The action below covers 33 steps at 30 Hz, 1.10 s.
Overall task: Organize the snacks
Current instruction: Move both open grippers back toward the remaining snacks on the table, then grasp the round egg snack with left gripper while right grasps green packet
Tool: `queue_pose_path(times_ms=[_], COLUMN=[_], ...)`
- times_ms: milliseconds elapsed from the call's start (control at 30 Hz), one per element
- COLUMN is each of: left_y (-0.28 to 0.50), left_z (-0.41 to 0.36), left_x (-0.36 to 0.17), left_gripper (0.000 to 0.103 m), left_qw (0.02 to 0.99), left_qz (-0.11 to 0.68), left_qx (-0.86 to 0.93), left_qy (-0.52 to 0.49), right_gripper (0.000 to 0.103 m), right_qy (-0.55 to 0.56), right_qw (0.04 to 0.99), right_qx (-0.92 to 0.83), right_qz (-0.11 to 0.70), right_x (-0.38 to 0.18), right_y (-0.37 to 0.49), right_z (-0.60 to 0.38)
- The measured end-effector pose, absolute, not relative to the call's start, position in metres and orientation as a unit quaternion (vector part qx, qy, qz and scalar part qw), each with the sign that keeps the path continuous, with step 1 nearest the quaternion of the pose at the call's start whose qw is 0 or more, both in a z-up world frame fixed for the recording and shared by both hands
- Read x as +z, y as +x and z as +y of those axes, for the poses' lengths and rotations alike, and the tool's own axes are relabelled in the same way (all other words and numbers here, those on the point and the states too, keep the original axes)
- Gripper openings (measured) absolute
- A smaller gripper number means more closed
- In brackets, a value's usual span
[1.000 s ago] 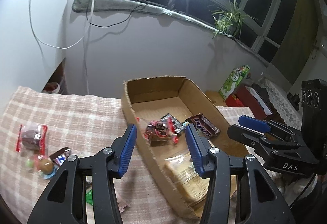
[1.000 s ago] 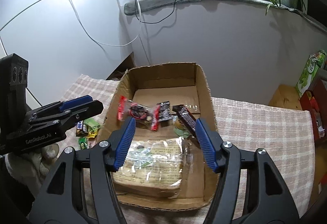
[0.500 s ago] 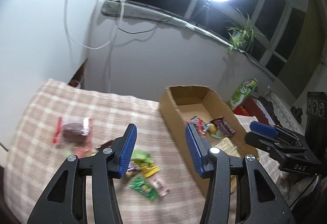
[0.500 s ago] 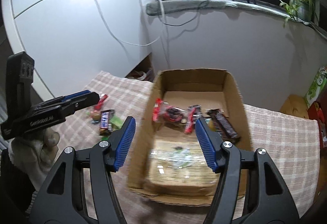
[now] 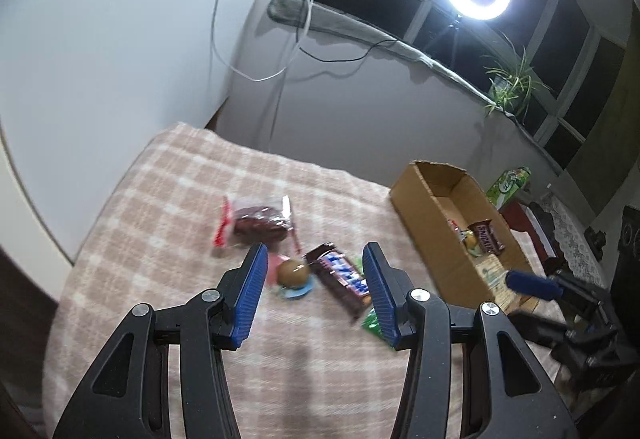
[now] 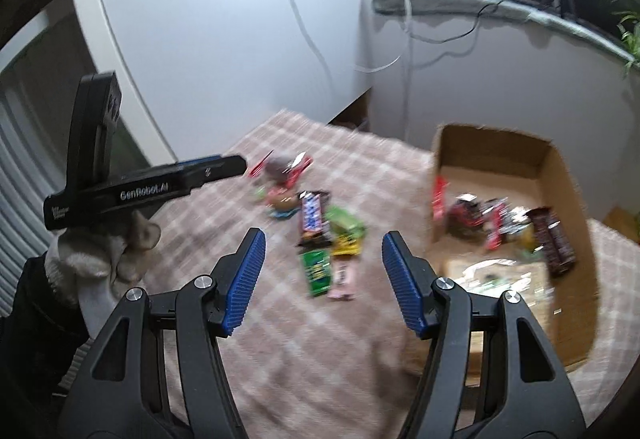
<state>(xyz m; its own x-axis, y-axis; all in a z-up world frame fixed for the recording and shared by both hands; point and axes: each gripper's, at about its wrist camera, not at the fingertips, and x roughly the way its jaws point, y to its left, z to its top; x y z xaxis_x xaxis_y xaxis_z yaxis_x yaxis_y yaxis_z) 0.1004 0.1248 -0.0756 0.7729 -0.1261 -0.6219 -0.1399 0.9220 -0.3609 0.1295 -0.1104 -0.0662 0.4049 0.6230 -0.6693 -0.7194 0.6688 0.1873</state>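
Both grippers are empty with jaws spread wide; the left gripper hovers over loose snacks on the checked cloth, the right gripper hangs above the same pile. Between the left fingers lie a round candy and a Snickers bar; a red packet sits just beyond; green and pink wrappers lie nearer the right gripper. The box already holds several snacks. The bar is probably light, fairly stiff and slick in its foil; best pinched across its narrow width at mid-length. The candy may roll or slip away.
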Motion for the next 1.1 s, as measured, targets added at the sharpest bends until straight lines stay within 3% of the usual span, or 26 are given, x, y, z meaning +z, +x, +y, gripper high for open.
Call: queue_pose_path(times_ms=[67,133,333,1100], left_y=[0.097,0.095,0.096,0.132], left_z=[0.130,0.134,0.137,0.119], left_x=[-0.080,-0.085,-0.098,-0.133], left_gripper=[0.048,0.048,0.048,0.048], left_qw=[0.919,0.918,0.914,0.906], left_qz=[0.340,0.344,0.360,0.404], left_qx=[0.005,0.004,-0.005,-0.046], left_qy=[-0.198,-0.197,-0.187,-0.116], right_gripper=[0.062,0.052,0.045,0.043], right_qy=[-0.059,-0.054,-0.058,-0.100], right_qw=[0.829,0.822,0.815,0.826], right_qx=[0.405,0.408,0.397,0.348], right_qz=[0.381,0.393,0.418,0.431], right_x=[-0.078,-0.090,-0.122,-0.159], right_y=[0.124,0.121,0.120,0.152], right_z=[-0.102,-0.095,-0.077,-0.047])
